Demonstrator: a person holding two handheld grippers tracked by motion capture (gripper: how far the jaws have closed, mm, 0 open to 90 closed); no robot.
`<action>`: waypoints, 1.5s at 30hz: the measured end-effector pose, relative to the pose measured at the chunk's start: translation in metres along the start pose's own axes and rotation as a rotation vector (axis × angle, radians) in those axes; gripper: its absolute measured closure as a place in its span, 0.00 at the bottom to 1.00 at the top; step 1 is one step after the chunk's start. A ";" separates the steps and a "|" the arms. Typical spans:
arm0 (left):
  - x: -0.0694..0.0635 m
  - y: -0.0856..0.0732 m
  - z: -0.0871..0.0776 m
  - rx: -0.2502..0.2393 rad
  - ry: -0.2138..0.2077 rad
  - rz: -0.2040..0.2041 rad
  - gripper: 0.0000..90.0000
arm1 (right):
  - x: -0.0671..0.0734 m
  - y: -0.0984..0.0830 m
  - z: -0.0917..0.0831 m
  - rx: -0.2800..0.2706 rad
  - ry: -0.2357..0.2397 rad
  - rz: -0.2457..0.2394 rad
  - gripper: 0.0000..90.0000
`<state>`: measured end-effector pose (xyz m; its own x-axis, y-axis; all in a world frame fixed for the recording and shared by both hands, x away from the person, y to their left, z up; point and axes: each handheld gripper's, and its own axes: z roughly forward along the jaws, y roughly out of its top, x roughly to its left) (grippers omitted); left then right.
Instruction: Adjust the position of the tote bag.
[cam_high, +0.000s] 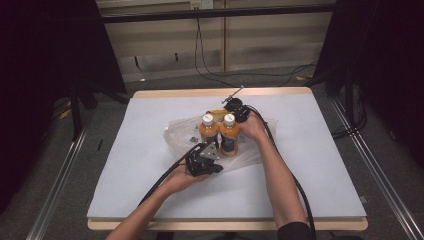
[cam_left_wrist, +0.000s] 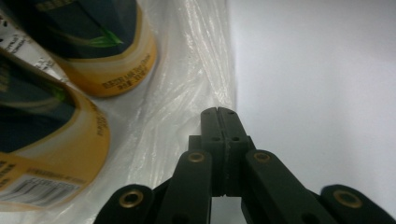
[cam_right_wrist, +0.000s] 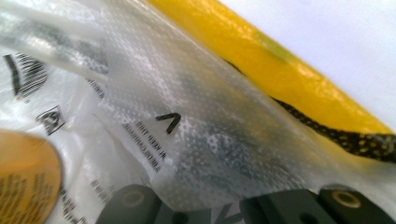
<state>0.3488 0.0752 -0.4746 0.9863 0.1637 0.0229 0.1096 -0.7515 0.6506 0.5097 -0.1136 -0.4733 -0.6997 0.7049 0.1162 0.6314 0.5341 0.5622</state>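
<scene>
On a white-topped table (cam_high: 125, 165), a clear plastic bag (cam_high: 175, 135) lies at centre beneath two upright orange juice bottles (cam_high: 220, 134). The left gripper (cam_high: 204, 161), at the bottles' seven o'clock, has its jaws closed and empty; the right gripper (cam_high: 236, 109), at their one o'clock, is closed, the bag's film draped over its jaws.

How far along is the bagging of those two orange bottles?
Done: both orange bottles stand upright on the clear plastic bag. In hand: the left claw, jaws together, sits at the bag's near edge; the right claw is at its far side, plastic draped over it. Left: the bag lies flat, not yet drawn up around them.
</scene>
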 end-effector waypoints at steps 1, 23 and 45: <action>-0.001 0.000 0.000 0.005 -0.002 -0.003 1.00 | 0.000 0.000 0.000 -0.002 -0.008 0.004 1.00; -0.009 -0.001 -0.005 0.026 -0.056 0.032 1.00 | -0.002 0.012 0.008 -0.006 -0.133 0.028 1.00; 0.001 -0.003 -0.016 -0.098 -0.070 -0.052 1.00 | 0.006 -0.001 -0.012 -0.105 0.007 0.041 1.00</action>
<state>0.3474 0.0879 -0.4646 0.9861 0.1533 -0.0636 0.1517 -0.6767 0.7205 0.5011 -0.1156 -0.4631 -0.6768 0.7214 0.1468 0.6214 0.4529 0.6394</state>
